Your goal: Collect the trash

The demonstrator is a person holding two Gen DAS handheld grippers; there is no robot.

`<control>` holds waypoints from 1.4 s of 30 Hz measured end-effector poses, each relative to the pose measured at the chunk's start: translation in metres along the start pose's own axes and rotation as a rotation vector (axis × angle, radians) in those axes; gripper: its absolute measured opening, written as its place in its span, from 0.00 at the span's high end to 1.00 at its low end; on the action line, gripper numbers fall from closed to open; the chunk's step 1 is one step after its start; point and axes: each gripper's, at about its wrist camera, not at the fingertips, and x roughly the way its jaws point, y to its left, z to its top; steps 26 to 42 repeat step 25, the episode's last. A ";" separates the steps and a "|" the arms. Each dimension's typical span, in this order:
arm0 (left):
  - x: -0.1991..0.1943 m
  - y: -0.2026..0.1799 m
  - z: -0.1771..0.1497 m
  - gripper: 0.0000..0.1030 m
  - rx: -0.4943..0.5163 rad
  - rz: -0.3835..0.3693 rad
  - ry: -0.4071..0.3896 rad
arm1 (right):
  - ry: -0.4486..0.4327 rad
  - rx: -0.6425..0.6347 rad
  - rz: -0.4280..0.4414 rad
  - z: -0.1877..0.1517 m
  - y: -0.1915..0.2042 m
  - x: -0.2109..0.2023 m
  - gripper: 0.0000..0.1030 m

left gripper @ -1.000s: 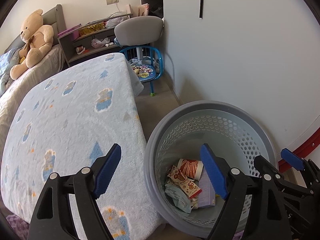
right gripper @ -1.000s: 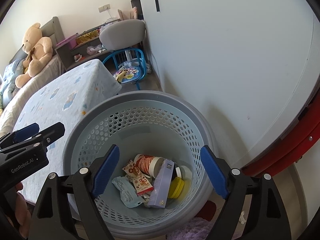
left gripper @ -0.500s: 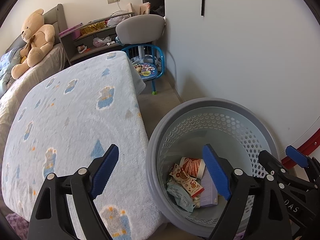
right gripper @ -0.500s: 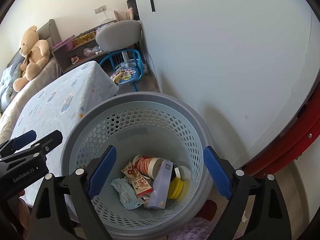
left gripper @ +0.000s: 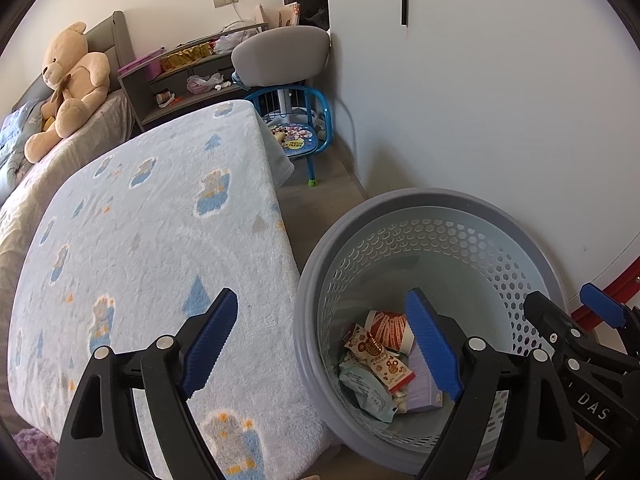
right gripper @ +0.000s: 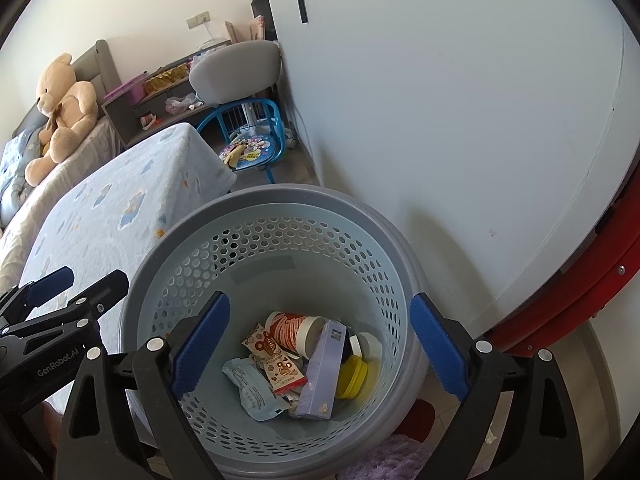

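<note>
One blanketed bed (left gripper: pixel 152 240) beside basket (left gripper: pixel 400 200)

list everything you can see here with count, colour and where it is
basket: 1, grey-blue, perforated, on floor beside bed
cup: 1, red and white, lying in basket
snack wrappers: 2, white and red, in basket
pale blue packet: 1, in basket
box: 1, lilac, leaning in basket
lid: 1, yellow, in basket
blanket: 1, white with blue prints, on bed
teddy bear: 1, tan, at headboard
small chair: 1, blue, by wall
grey chair: 1, behind it
left tool: 1, black with blue pads, open, empty
right tool: 1, same, jaws just opened wider, empty, above basket
</note>
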 end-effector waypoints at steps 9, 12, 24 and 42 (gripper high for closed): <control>0.001 -0.001 0.000 0.20 0.003 0.004 0.004 | -0.003 0.000 0.005 0.000 0.002 0.000 0.13; 0.001 -0.001 0.000 0.20 0.003 0.005 0.003 | -0.004 -0.001 0.005 0.000 0.002 0.000 0.13; 0.001 0.000 -0.001 0.20 0.001 0.013 -0.003 | -0.003 -0.001 0.004 0.000 0.002 -0.001 0.13; 0.001 0.000 0.000 0.20 0.001 0.013 -0.003 | -0.003 -0.001 0.004 0.000 0.002 -0.001 0.13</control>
